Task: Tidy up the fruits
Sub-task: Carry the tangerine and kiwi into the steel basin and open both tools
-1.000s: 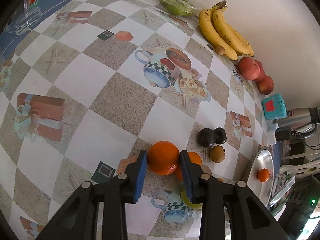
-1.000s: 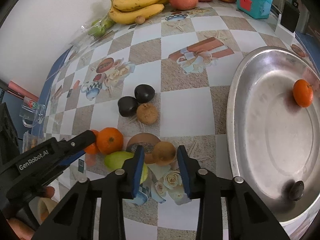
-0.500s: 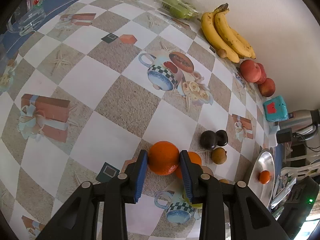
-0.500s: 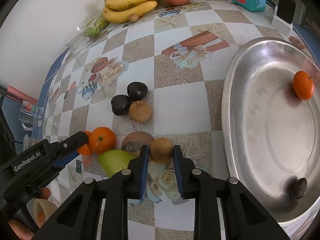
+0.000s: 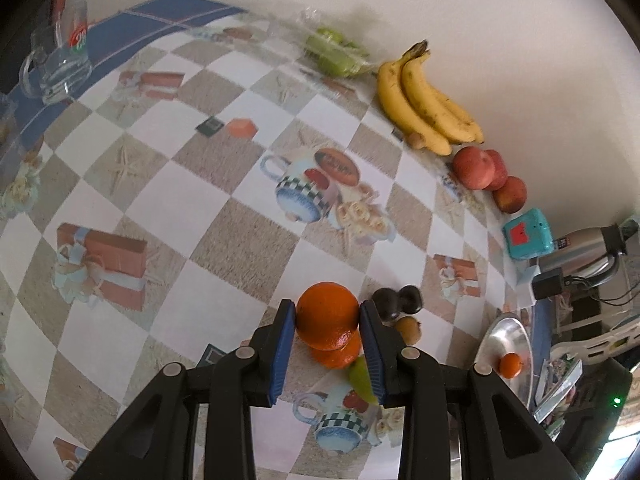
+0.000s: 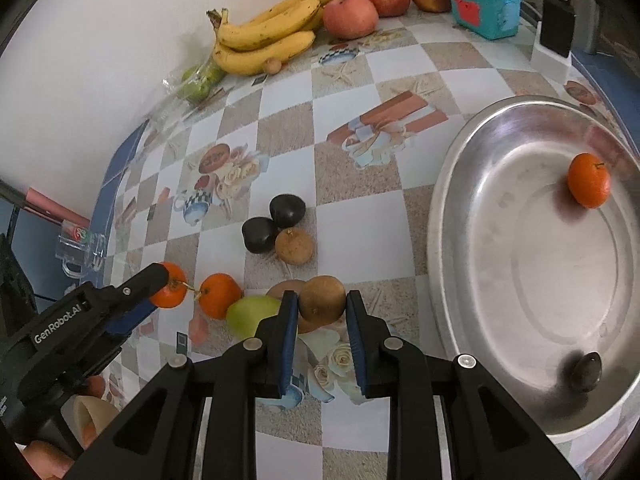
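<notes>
Right wrist view shows the steel basin (image 6: 452,208) at the right edge of the table (image 6: 360,172), already holding a small orange (image 6: 589,179) and a dark fruit (image 6: 586,372), so it reads as the place to fill. Both grippers are loaded. The left gripper (image 5: 328,320) is clenched on an orange (image 5: 327,314), which seems lifted clear of a second orange (image 5: 336,354) under it, though the fisheye makes that hard to judge. The right gripper (image 6: 322,300) is clamped on a brown round fruit (image 6: 322,300) near the table's front edge, beside a green pear (image 6: 250,314). To do this well, raise each fruit straight up before swinging across, so the pear and the two dark plums (image 6: 272,222) are not knocked. Carry the right one first, since it is nearest the basin, lower it close to the bottom, and release gently so round fruit does not roll or dent.
</notes>
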A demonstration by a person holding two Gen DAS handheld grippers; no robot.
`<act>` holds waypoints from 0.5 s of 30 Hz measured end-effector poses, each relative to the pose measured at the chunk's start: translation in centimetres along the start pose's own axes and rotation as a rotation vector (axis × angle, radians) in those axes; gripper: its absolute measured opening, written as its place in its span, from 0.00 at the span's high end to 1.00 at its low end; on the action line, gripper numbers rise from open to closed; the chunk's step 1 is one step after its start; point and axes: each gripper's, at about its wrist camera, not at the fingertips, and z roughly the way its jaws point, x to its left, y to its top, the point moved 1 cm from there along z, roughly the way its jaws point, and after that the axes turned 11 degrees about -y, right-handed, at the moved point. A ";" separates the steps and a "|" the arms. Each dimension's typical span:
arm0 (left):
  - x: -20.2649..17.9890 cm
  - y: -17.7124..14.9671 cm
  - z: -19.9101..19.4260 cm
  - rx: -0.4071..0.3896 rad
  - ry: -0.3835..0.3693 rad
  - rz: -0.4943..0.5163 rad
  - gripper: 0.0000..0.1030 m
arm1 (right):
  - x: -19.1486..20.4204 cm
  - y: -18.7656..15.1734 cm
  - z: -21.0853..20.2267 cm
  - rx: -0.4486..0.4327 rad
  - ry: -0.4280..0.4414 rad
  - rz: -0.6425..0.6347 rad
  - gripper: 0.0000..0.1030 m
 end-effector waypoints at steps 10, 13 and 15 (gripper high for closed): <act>-1.7 -0.4 -0.5 -0.005 -0.034 0.046 0.66 | -2.4 0.3 -1.5 -0.025 -0.025 0.066 0.75; -2.5 -0.8 -0.3 0.006 -0.043 0.071 0.66 | -3.4 0.5 -2.1 -0.040 -0.028 0.090 0.75; -3.2 -1.2 0.0 0.016 -0.051 0.091 0.66 | -4.4 0.5 -2.5 -0.046 -0.036 0.112 0.75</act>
